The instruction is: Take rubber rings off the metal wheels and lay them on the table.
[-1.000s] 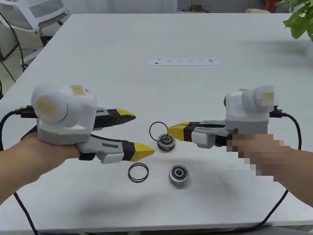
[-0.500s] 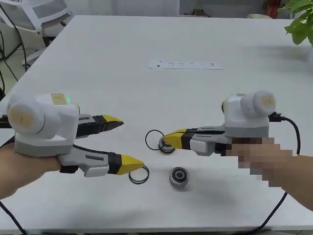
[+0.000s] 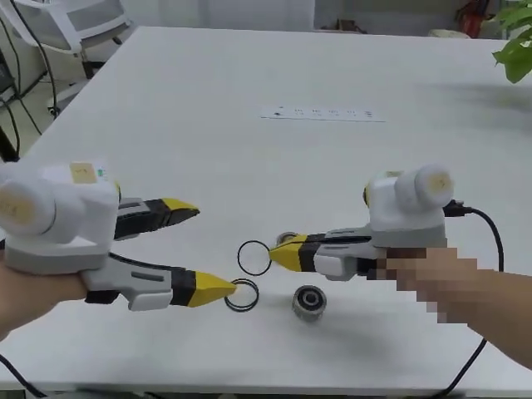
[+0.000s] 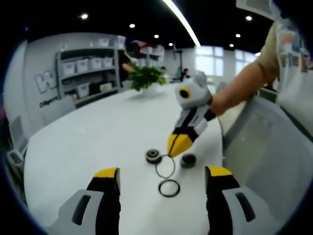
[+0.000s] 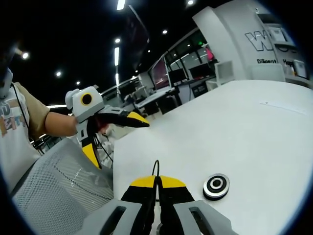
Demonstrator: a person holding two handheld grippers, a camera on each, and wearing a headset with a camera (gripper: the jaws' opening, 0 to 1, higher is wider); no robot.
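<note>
The left hand-held gripper (image 3: 204, 248) and the right hand-held gripper (image 3: 278, 252) face each other low over the near part of a wide white tabletop (image 3: 249, 150), each in one of the person's hands. The left one is released: its yellow-tipped jaws stand far apart, one reaching toward the middle of the tabletop, the other lower and closer to the person. The right one is clenched, its jaws pressed together on the edge of the held rubber ring (image 3: 238, 258). In the right gripper view that ring shows as a thin black line rising from between the closed tips. Whether it touches the tabletop I cannot tell.

At the far corners of the head view are a white mesh chair (image 3: 75, 17) and the leaves of a green plant (image 3: 517, 50). A narrow printed strip (image 3: 322, 114) lies flat on the tabletop, well apart from the work.

The near metal wheel (image 3: 309, 301) lies on the tabletop below the right jaws. The far metal wheel (image 3: 287, 239) sits just behind those jaws, partly hidden by them.

The loose rubber ring (image 3: 243, 309) lies flat on the tabletop, left of the near metal wheel, with the left gripper's lower jaw tip over its rim.
</note>
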